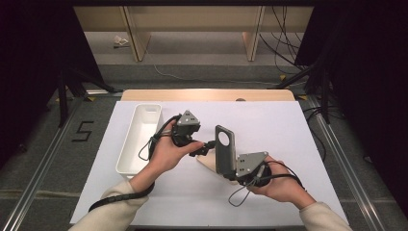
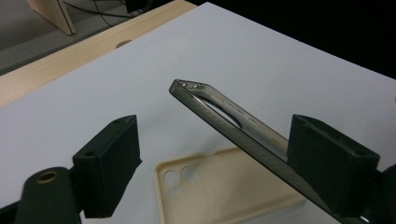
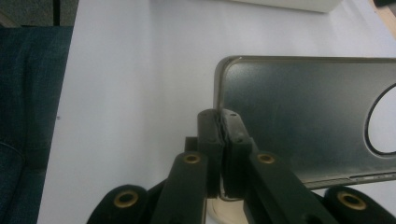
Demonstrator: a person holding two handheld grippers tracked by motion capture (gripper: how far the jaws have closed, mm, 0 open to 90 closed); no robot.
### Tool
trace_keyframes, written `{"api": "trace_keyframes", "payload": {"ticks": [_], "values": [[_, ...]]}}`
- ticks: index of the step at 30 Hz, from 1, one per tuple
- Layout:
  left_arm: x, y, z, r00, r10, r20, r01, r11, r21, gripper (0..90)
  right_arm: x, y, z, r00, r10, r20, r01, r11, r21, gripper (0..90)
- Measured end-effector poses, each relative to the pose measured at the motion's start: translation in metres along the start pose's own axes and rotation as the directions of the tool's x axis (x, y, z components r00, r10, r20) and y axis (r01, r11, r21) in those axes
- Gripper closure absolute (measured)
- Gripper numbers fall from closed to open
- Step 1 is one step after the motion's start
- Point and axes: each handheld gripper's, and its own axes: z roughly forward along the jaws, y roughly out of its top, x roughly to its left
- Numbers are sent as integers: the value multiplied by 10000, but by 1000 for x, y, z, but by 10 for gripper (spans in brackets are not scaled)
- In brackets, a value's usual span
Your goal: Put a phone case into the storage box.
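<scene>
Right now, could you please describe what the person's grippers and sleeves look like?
Both the left gripper and the right gripper are black, with blocky jaws, brass-coloured pivot rings, grey three-cornered top plates and trailing black cables. The sleeves are cream.

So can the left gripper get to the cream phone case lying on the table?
Probably not straight away. The grey phone case, held up by the right gripper, slants between the left gripper's open jaws, right above the cream phone case. Move the grey one aside and it likely could.
</scene>
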Motion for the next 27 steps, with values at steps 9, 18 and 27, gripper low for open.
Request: {"api": "trace_keyframes", "payload": {"ticks": [9, 18, 27], "values": [[8, 12, 22, 9977, -657, -190, 669, 9952, 712, 211, 1, 2, 1, 9999, -111, 37, 112, 9999, -40, 888], [13, 16, 33, 9907, -1327, -292, 1350, 9858, 998, 283, 1, 3, 0, 9999, -137, 70, 137, 9999, -47, 888], [17, 16, 39, 9732, -2296, -131, 2295, 9661, 1181, 424, 2, 4, 1, 9997, -229, 76, 229, 9997, -16, 887]]}}
